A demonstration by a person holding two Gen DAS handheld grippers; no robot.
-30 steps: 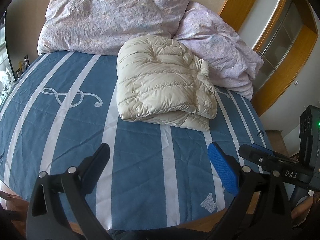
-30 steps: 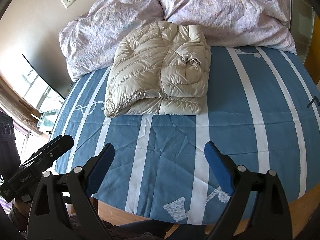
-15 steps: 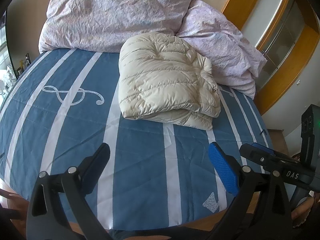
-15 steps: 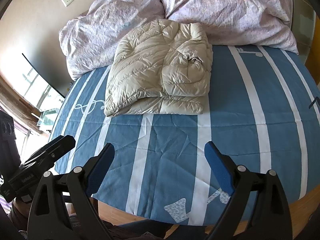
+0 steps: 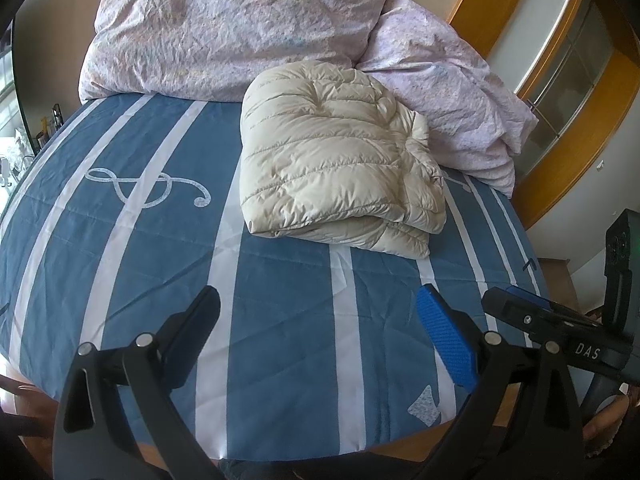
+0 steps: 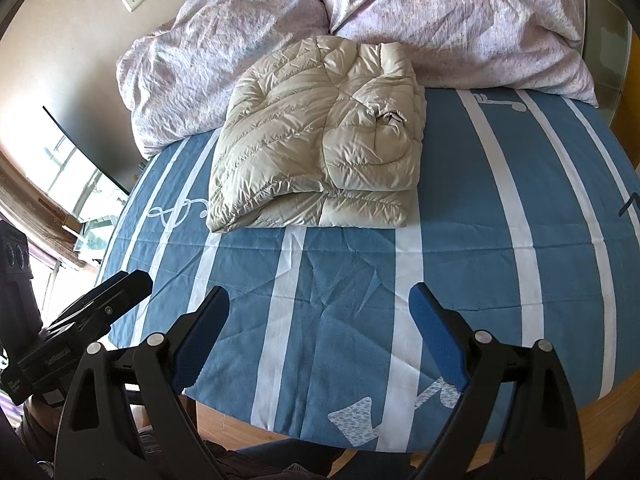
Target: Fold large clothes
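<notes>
The jacket [image 5: 340,172] lies folded into a compact bundle on the bed [image 5: 280,320], at 12 o'clock from both grippers, touching the duvet [image 5: 240,28]. Left gripper [image 5: 318,332] and right gripper [image 6: 320,332] hover with fingers apart, empty. Folding looks finished.

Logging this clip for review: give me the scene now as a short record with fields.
garment: beige puffer jacket, folded into a compact bundle
surface: blue striped bedsheet
behind garment: pink duvet, touching its far edge
left gripper: open, empty, apart from the jacket
right gripper: open, empty, apart from the jacket
</notes>
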